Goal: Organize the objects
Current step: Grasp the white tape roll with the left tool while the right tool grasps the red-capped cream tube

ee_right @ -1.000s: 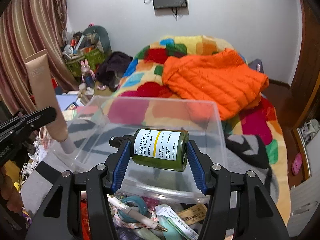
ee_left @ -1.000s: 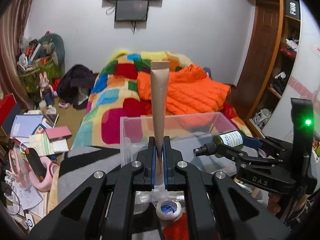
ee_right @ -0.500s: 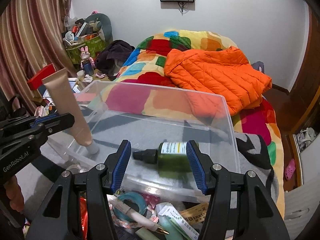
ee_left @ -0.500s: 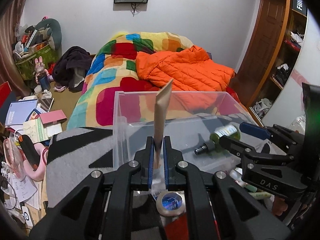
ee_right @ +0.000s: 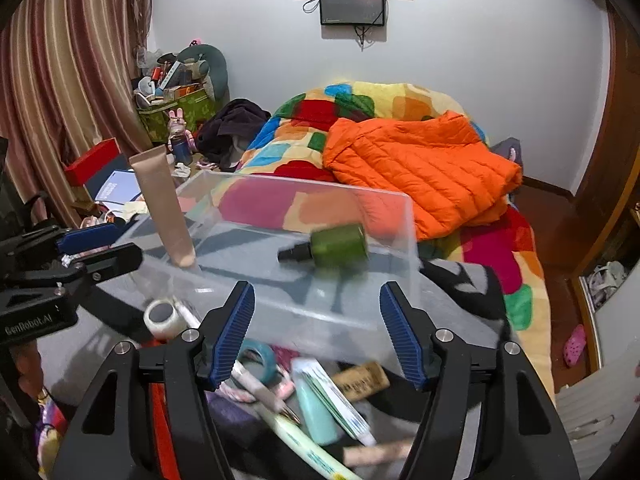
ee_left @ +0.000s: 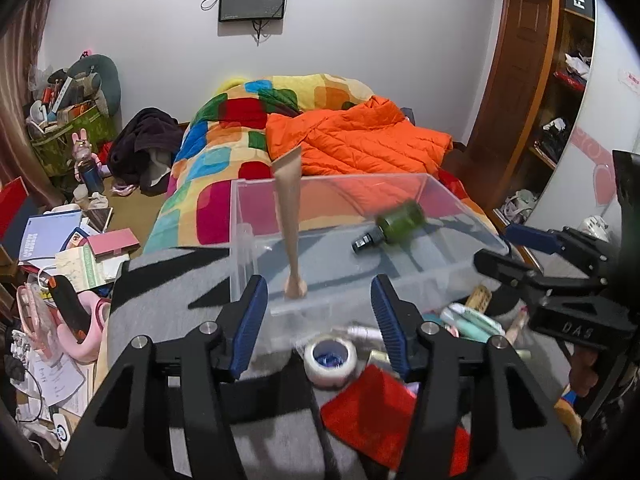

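Left wrist view, from its left side across: the left gripper (ee_left: 318, 312) fills the foreground, its blue-padded fingers (ee_left: 251, 322) apart and opening, with nothing pressed between them. Just beyond them stands the clear plastic box (ee_left: 404, 178) on the grey and black striped blanket (ee_left: 160, 300) at the foot of the bed. Inside the box, near its front left corner, the beige tube (ee_left: 290, 220) stands on its cap, leaning a little, free of the pads. Farther right on the box floor lies the green bottle (ee_left: 398, 220), on its side, black nozzle towards the front left; it is blurred. In front of the box, on the blanket, lie a roll of tape (ee_left: 330, 360) and a red sheet (ee_left: 368, 416). At the right edge the right gripper (ee_left: 516, 248) reaches in beside the box's front right corner.

Right wrist view, same order: the left gripper sits at the left edge, the tube upright just past its fingertips, near the left end of the box. The bottle lies at mid-floor, clear of everything. The right gripper's blue fingers (ee_right: 236, 332) stand apart and are opening, empty, in front of the box's near wall. Below them a loose heap lies on the blanket: a teal tape ring (ee_right: 260, 356), pens, a mint-green tube (ee_right: 316, 412) and a small wooden tag (ee_right: 362, 376)
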`<state>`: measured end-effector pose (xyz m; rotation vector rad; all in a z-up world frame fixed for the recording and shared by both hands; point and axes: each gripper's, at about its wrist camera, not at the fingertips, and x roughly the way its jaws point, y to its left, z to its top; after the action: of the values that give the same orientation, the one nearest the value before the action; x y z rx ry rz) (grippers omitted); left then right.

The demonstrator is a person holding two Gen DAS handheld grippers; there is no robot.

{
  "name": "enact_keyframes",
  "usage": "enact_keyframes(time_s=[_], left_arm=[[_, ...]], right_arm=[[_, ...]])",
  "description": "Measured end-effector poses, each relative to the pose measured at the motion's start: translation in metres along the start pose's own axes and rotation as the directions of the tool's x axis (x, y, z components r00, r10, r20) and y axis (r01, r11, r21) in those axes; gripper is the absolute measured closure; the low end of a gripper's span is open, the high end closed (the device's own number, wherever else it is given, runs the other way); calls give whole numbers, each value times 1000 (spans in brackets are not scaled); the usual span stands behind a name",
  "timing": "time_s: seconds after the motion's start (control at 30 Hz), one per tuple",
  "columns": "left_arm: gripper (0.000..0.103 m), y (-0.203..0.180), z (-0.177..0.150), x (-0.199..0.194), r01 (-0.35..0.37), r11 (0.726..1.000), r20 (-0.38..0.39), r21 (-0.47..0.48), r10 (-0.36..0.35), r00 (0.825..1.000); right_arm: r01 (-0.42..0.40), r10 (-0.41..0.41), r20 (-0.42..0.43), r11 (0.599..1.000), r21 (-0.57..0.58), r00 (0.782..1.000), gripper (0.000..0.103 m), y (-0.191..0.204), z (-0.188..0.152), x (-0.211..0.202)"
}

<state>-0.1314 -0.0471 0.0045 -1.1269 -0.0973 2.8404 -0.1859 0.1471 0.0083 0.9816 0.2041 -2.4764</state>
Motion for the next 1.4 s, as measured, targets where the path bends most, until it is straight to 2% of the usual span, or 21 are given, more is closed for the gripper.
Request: enact_keyframes(time_s=[0.07,0.33,0.57,0.7,0.8,0.87,0.93,1.07,1.27,1.37,1.4], left_arm=[[43,0,-7,-2,-4,1000,-6,0,4,1000],[43,8,-39,20,8,999,-118,-38,-13,993],[43,3,-45,41,24,999,-167,-44,-31,985],[43,0,-45,48,24,999,-183,-45,-31,983],[47,-2,-45,50,14,999,-177,-38,-20,984],[60,-2,-45,49,10,999,-172,-33,-15,985],[65,-2,-46,50,10,999,-176,-35,-16,984],[65,0,-51,39,-3,999,-143,-38,-2,990],[65,10,-60,24,-26,998,-131,-50,19,991],[65,13,-61,17,-32,998,-118,-62,25,993],[65,14,-61,13,-29,997,-108,-70,21,994]], right_arm=[[-2,2,-9,1000,11,1000,41,-6,-6,-3],[38,-35,-70,999,39,997,41,-30,-42,-4],[45,-26,-153,992,121,988,41,-57,-75,1],[36,-10,-179,989,146,984,32,-63,-90,3],[42,-16,-176,988,147,984,28,-63,-96,4],[51,-26,-172,988,144,985,26,-62,-96,5],[66,-42,-171,988,137,984,22,-61,-95,7],[77,-49,-175,985,156,983,19,-65,-97,6],[135,-95,-153,951,278,984,19,-87,-96,-3],[152,-104,-169,939,307,980,20,-92,-94,1],[154,-101,-182,940,304,978,26,-91,-94,5]])
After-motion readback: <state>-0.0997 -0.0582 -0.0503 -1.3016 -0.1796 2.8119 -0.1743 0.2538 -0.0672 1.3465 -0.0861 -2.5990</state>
